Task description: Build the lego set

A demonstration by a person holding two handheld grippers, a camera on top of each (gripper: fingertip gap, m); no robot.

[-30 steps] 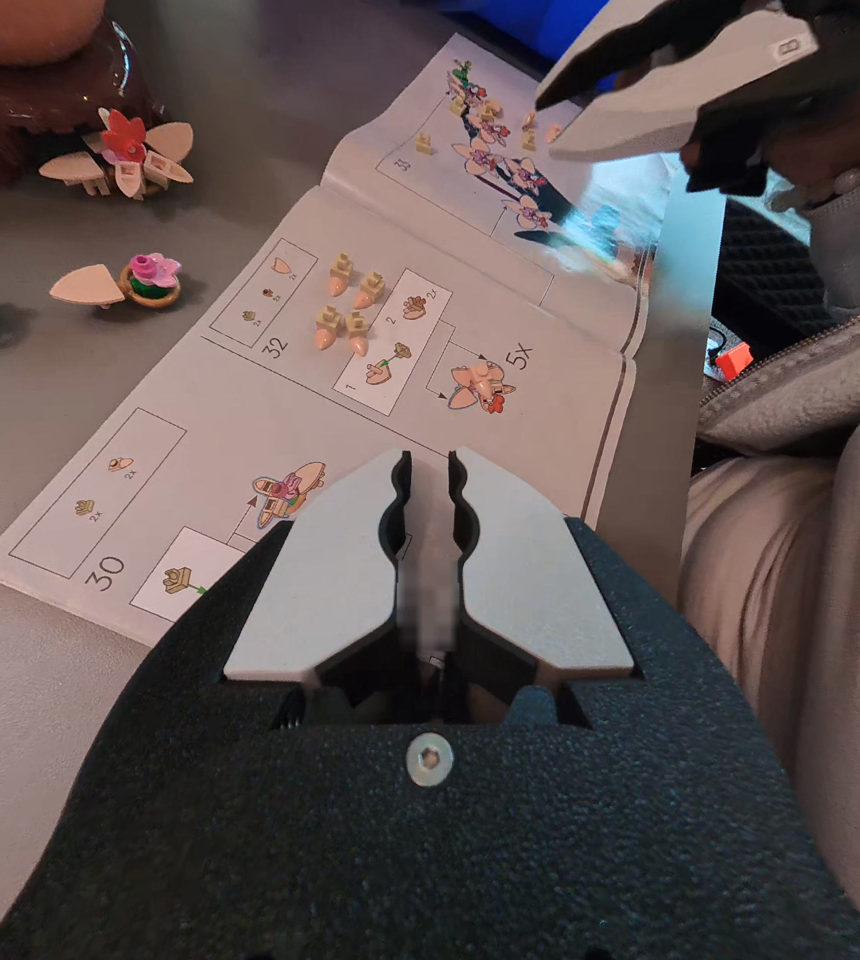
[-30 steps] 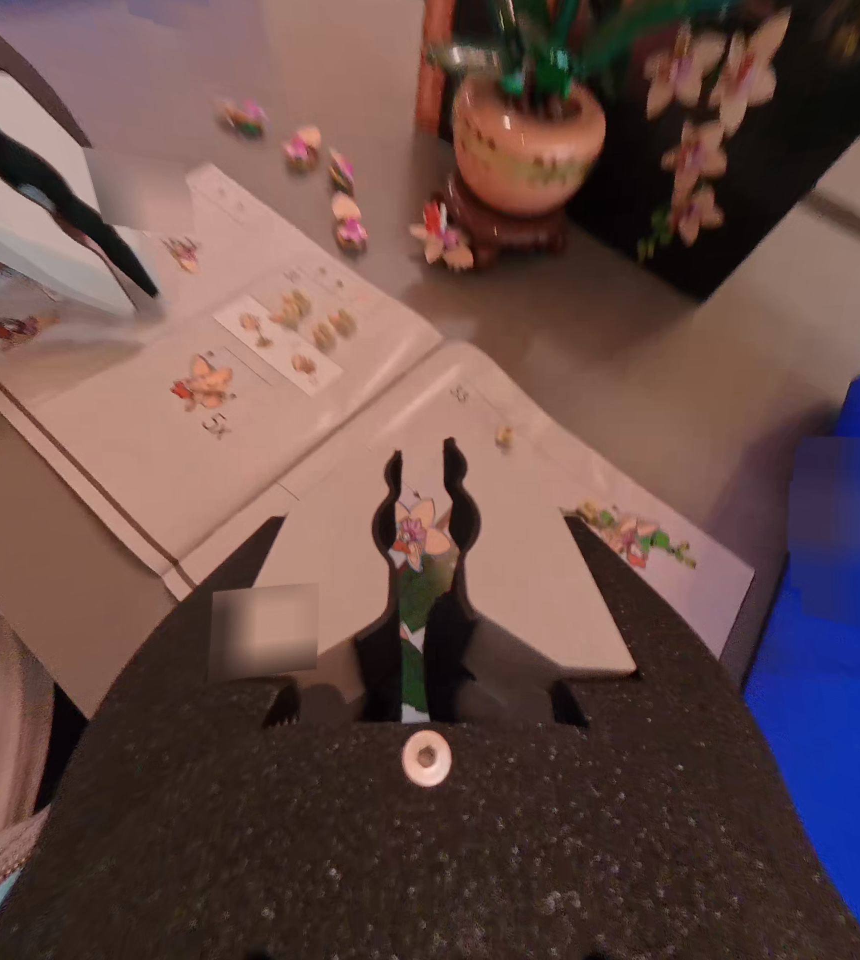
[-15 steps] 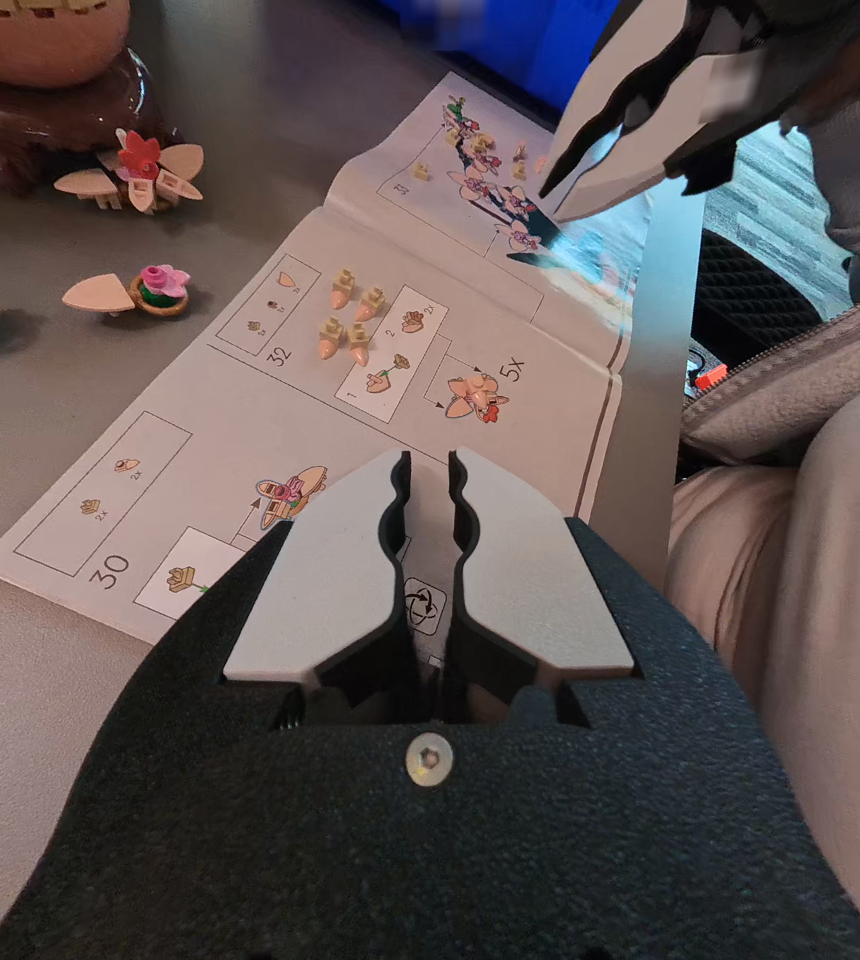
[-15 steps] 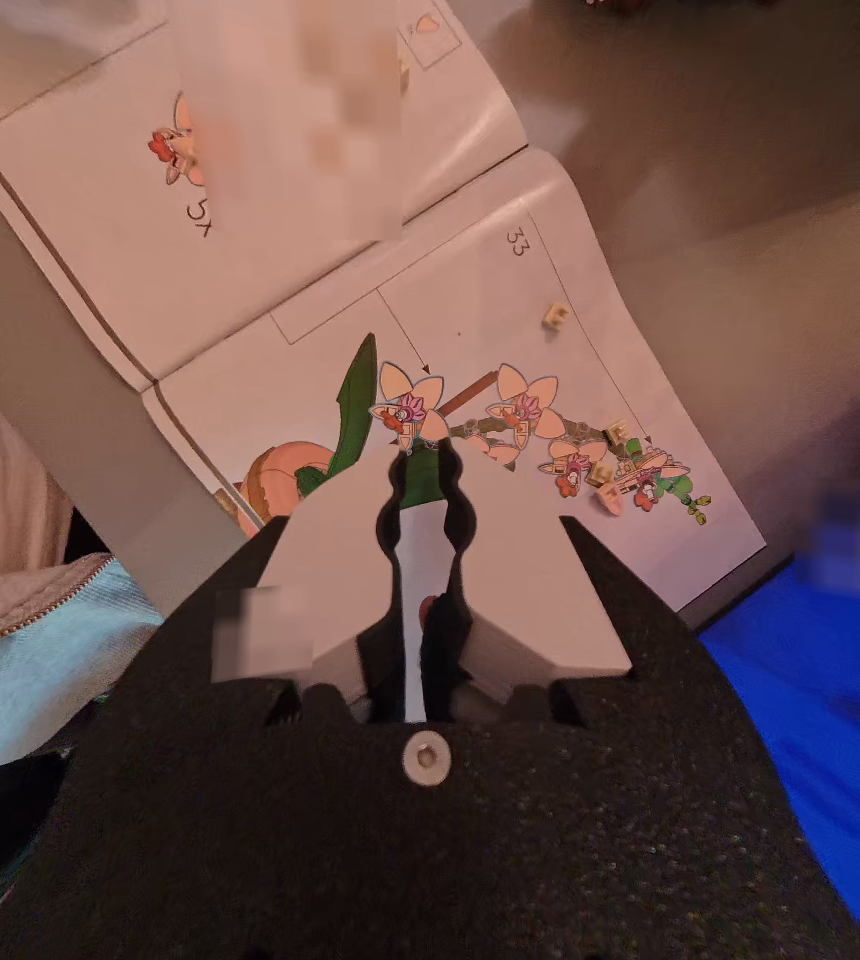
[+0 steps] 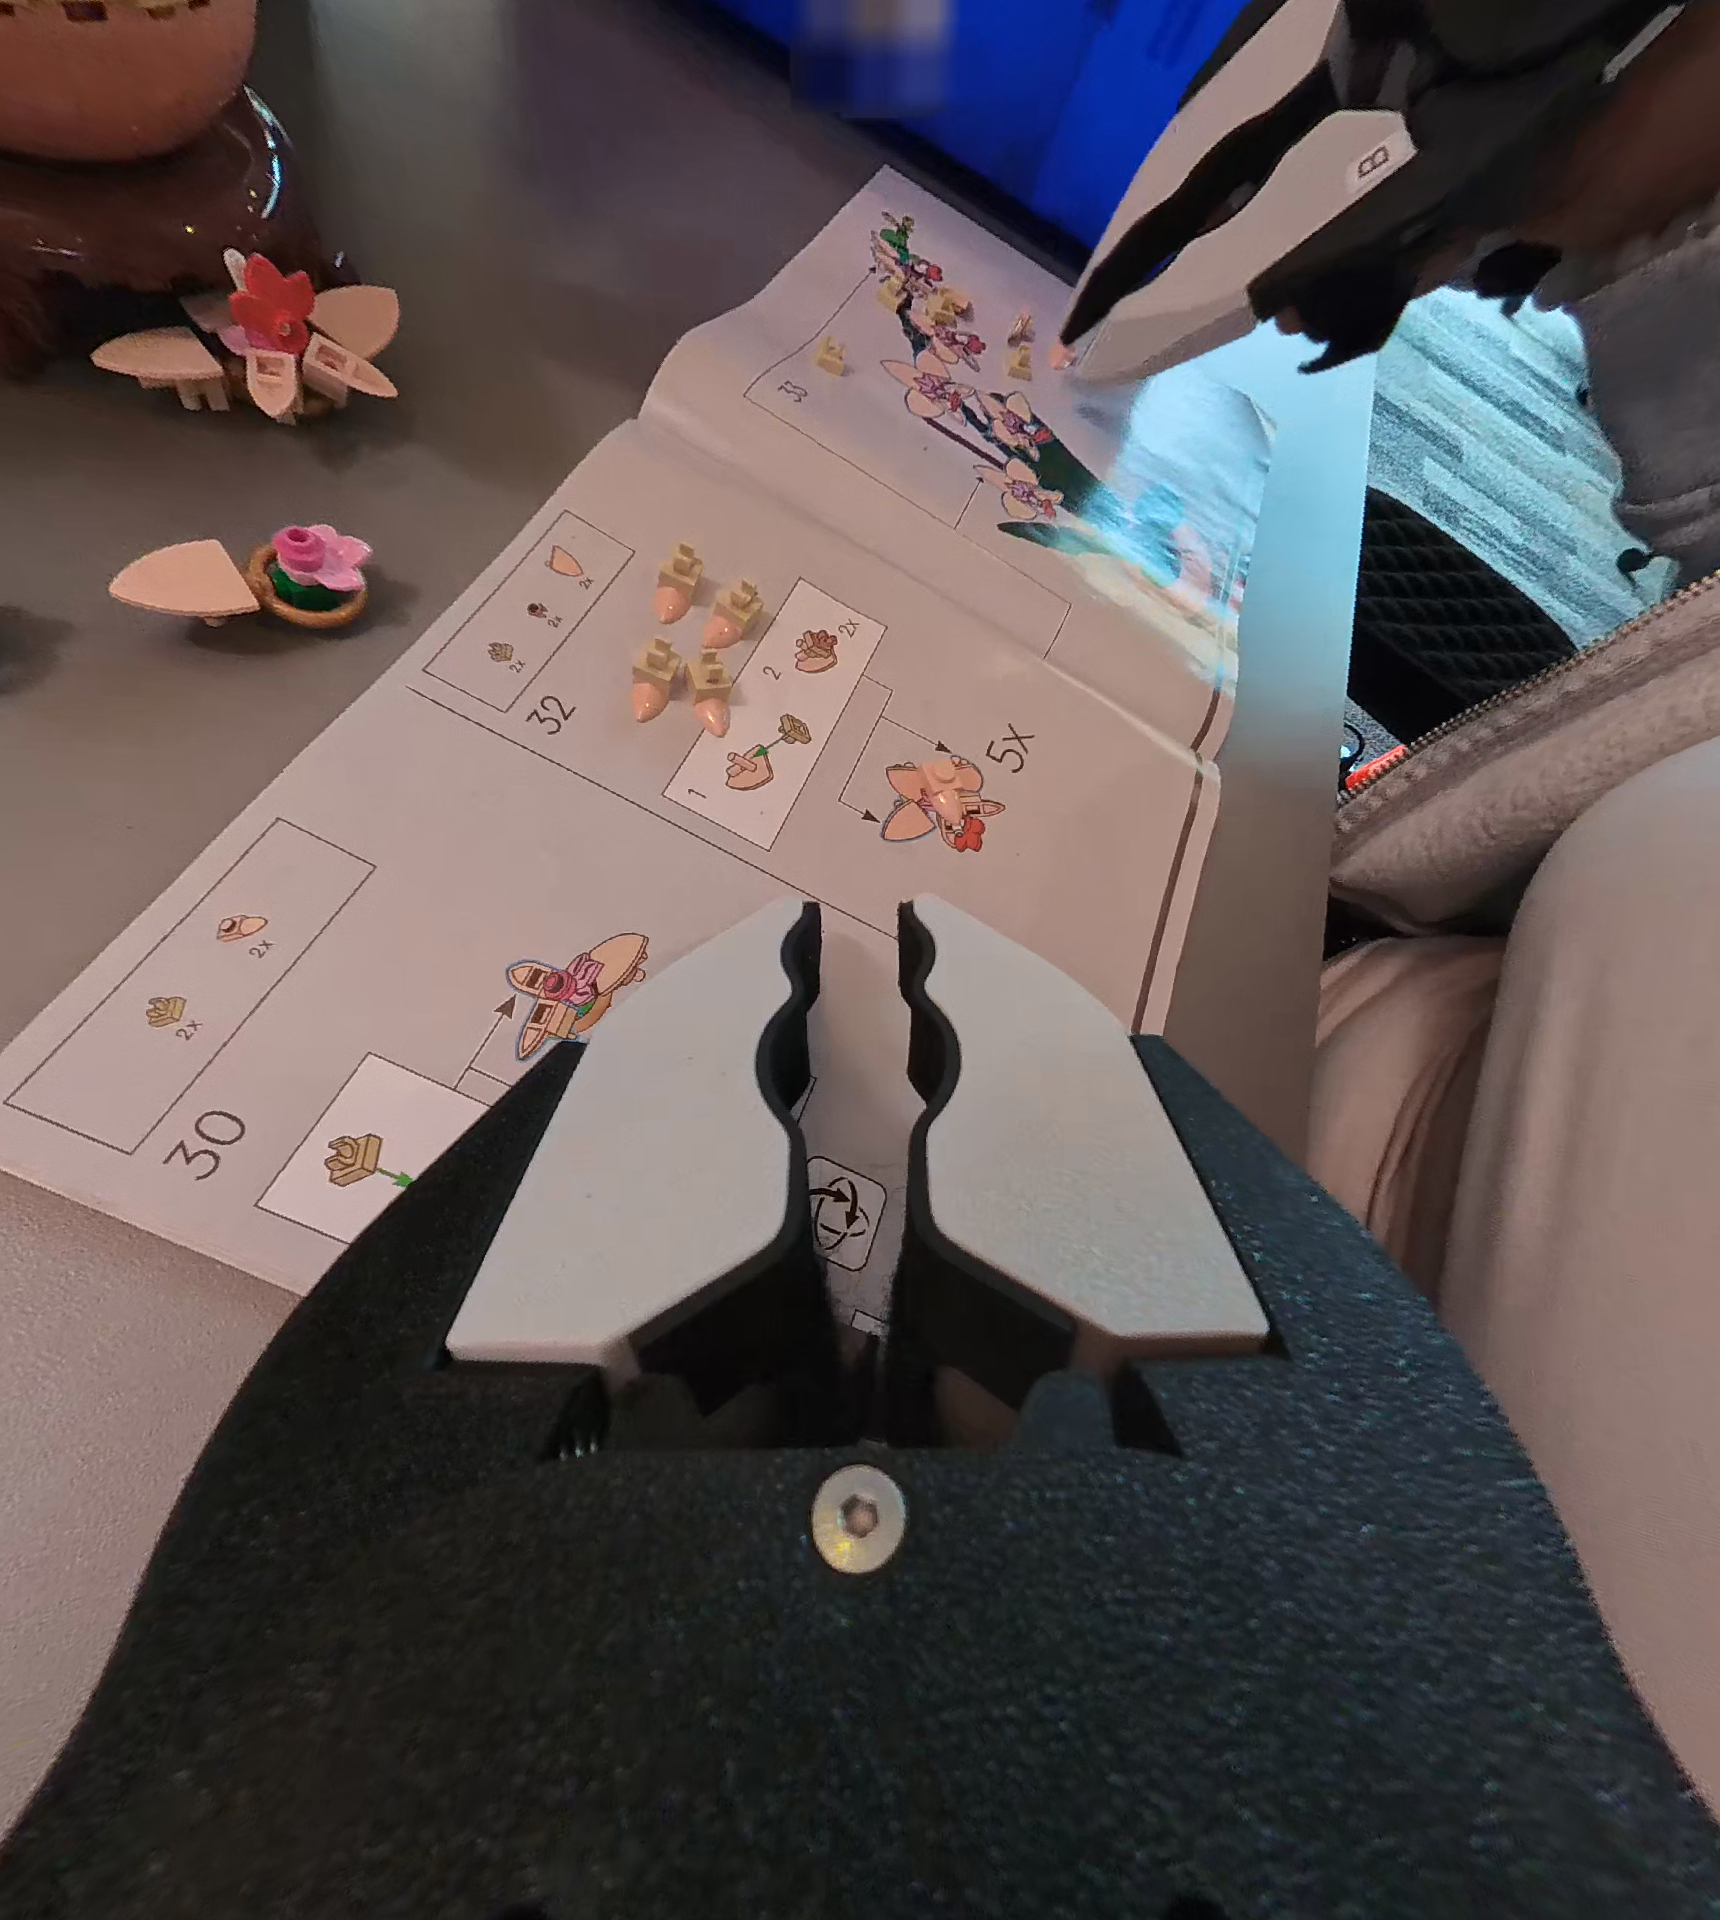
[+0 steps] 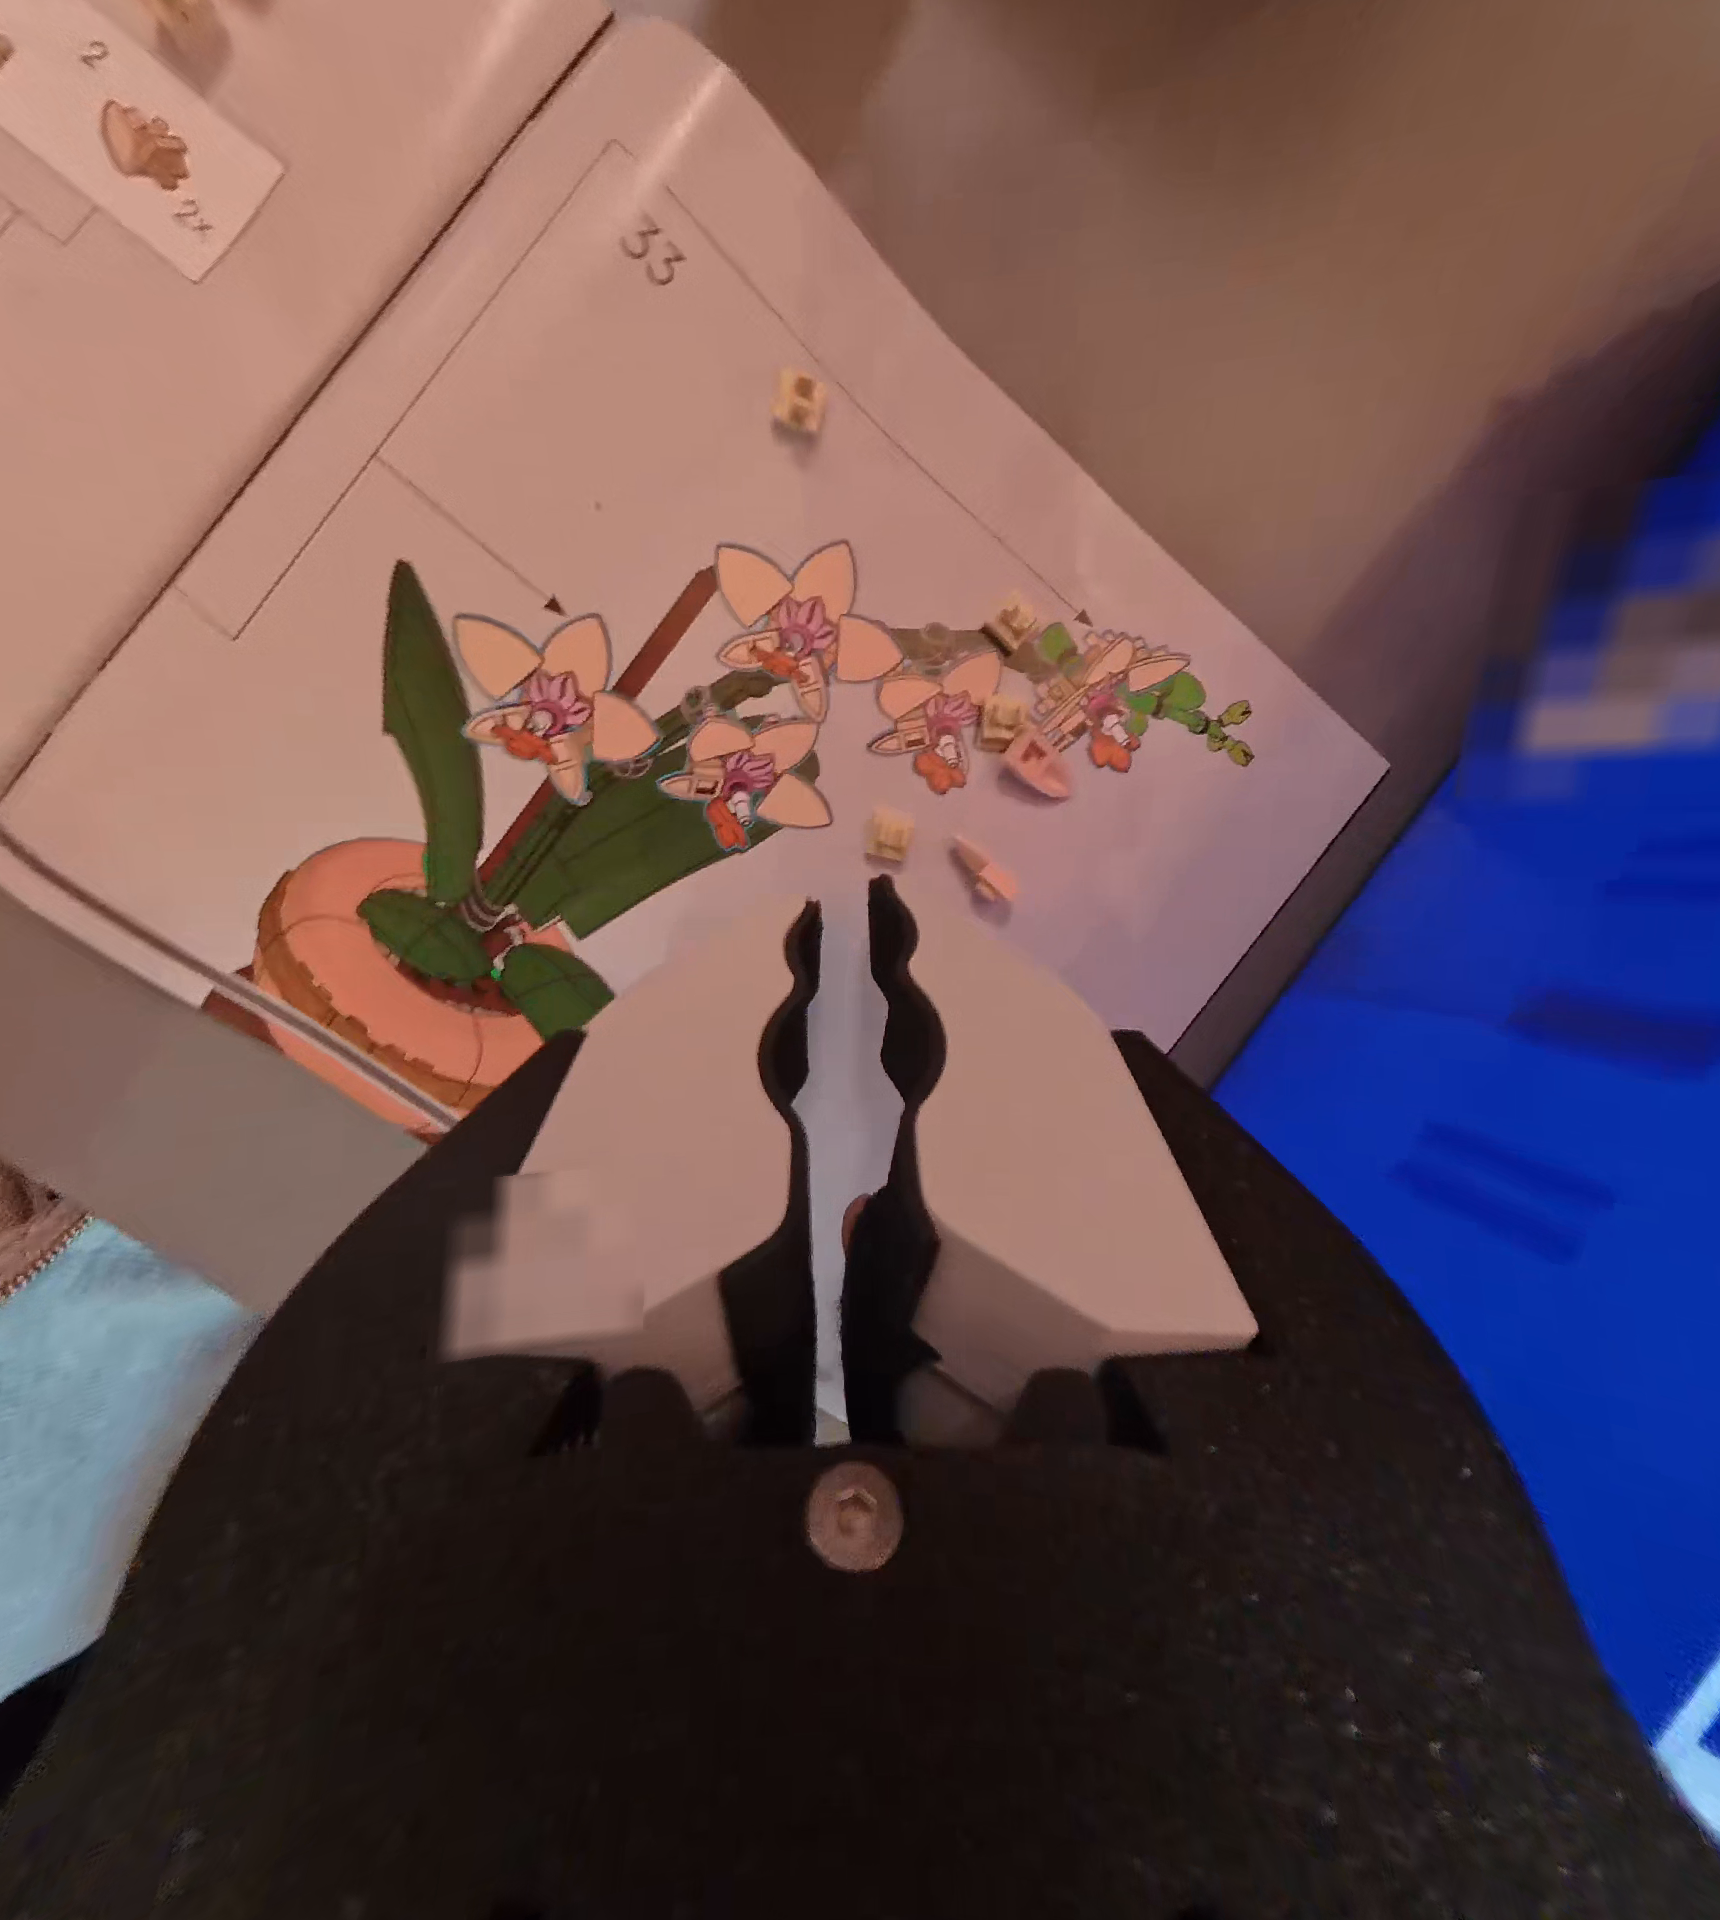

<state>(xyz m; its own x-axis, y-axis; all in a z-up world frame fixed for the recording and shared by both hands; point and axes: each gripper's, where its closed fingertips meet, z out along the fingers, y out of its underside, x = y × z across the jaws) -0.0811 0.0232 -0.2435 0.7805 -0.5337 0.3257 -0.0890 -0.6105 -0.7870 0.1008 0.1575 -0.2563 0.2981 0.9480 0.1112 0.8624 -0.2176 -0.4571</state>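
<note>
Basically two handheld grippers over an open instruction booklet (image 5: 627, 914) on a grey table (image 5: 544, 260). Going left to right in the left wrist view: upper left, a brown pot base (image 5: 56, 239) with a part-built flower (image 5: 264, 332) against it; below that a loose petal piece (image 5: 175, 582) beside a small pink flower ring (image 5: 316, 577); centre, four tan-and-peach pieces (image 5: 695, 644) clustered on the booklet page; bottom centre, the left gripper (image 5: 858, 920), jaws a little apart with only page showing between them, nothing held, hovering over the lower page near the table's front edge. Upper right, the right gripper (image 5: 1069, 348) tips down at the far page, nose right at a small peach piece (image 5: 1055, 356). In the right wrist view the right gripper (image 6: 843, 896) has jaws nearly together but with a thin gap, nothing between the pads. Just ahead of its tips and slightly right lies a cream square piece (image 6: 889, 834); further right a peach pointed piece (image 6: 983, 871), long axis slanting upper left to lower right. More small pieces (image 6: 1017, 727) sit on the printed orchid picture beyond, one cream piece (image 6: 800, 400) alone higher up. Right gripper is clearly the nearer one to these; nothing blocks them. Blue bin (image 6: 1562, 1039) at the right edge, a person's sleeve (image 6: 25, 1403) lower left.
</note>
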